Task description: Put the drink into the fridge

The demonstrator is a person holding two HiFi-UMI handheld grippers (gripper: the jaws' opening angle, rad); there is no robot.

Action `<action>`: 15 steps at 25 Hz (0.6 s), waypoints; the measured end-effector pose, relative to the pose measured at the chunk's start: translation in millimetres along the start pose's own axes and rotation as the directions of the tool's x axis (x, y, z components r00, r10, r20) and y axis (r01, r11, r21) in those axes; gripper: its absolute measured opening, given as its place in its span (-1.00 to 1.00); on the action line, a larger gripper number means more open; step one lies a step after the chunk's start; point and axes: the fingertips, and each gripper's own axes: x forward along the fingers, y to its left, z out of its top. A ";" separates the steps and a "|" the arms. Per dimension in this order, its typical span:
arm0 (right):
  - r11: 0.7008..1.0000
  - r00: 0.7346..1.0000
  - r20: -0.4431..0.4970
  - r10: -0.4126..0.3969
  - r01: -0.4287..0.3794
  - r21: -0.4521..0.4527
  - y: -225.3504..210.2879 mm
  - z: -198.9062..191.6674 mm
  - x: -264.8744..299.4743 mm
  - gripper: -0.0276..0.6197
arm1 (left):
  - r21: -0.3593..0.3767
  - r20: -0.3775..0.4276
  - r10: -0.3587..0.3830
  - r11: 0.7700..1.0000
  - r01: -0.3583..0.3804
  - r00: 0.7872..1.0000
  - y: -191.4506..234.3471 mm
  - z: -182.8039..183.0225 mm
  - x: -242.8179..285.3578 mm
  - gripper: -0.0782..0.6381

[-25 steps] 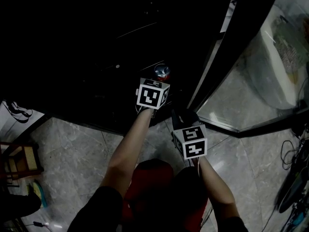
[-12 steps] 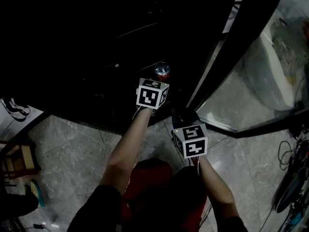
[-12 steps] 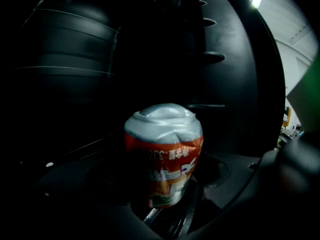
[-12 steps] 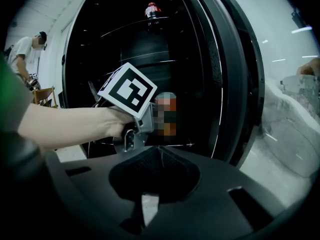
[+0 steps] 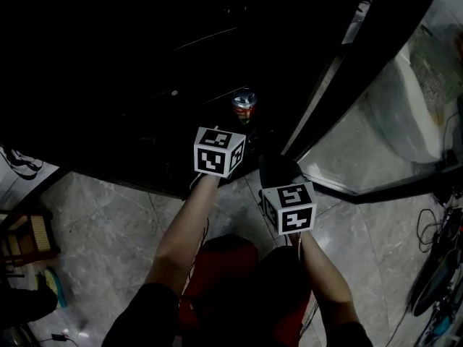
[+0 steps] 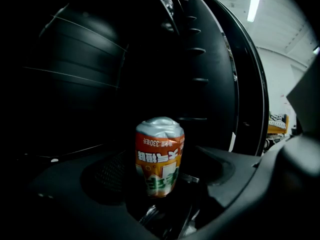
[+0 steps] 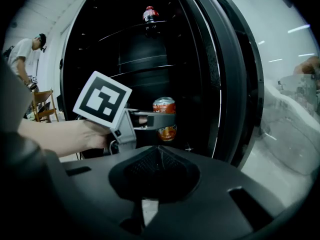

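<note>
The drink, an orange and silver can (image 6: 160,156), stands upside down on a low shelf inside the dark fridge (image 5: 145,63). The can (image 5: 244,103) also shows from above, and as a can (image 7: 165,106) in the right gripper view. My left gripper (image 6: 162,209) has just been opening its jaws. They stand wide on either side of the can without pressing it. One left finger (image 7: 155,119) crosses in front of the can. My right gripper (image 7: 160,154) hangs back at the fridge's front, jaws together and empty; from above the right gripper (image 5: 275,168) is beside the door's foot.
The fridge's glass door (image 5: 340,85) stands open at the right. A red-capped bottle (image 7: 149,14) sits on an upper shelf. A wooden chair (image 5: 29,241) and a person (image 7: 22,54) are off to the left. A plastic bag (image 5: 427,85) and cables (image 5: 441,266) lie right.
The left gripper's marker cube has drawn back toward me and slightly left, away from the can. The can stays on the shelf. The right gripper has kept still.
</note>
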 end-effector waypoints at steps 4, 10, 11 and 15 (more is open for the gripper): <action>1.000 1.000 0.003 -0.005 0.005 0.003 -0.9 1.1 -0.6 -0.86 | -0.033 0.032 -0.011 0.999 0.012 0.999 -1.3 3.0 -19.9 0.37; 1.000 1.000 0.017 -0.005 0.005 -0.007 3.1 5.6 -4.1 -0.86 | -0.052 0.057 -0.048 0.997 0.051 0.997 -14.8 7.6 -49.1 0.36; 1.000 1.000 0.021 -0.005 0.005 -0.013 4.0 7.1 -5.5 -0.86 | -0.048 0.057 -0.059 0.997 0.062 0.997 -19.1 8.2 -53.7 0.36; 1.000 0.998 0.060 -0.004 0.005 -0.019 4.4 17.1 -11.8 -0.86 | -0.065 0.072 -0.079 0.994 0.084 0.994 -30.0 11.4 -71.4 0.08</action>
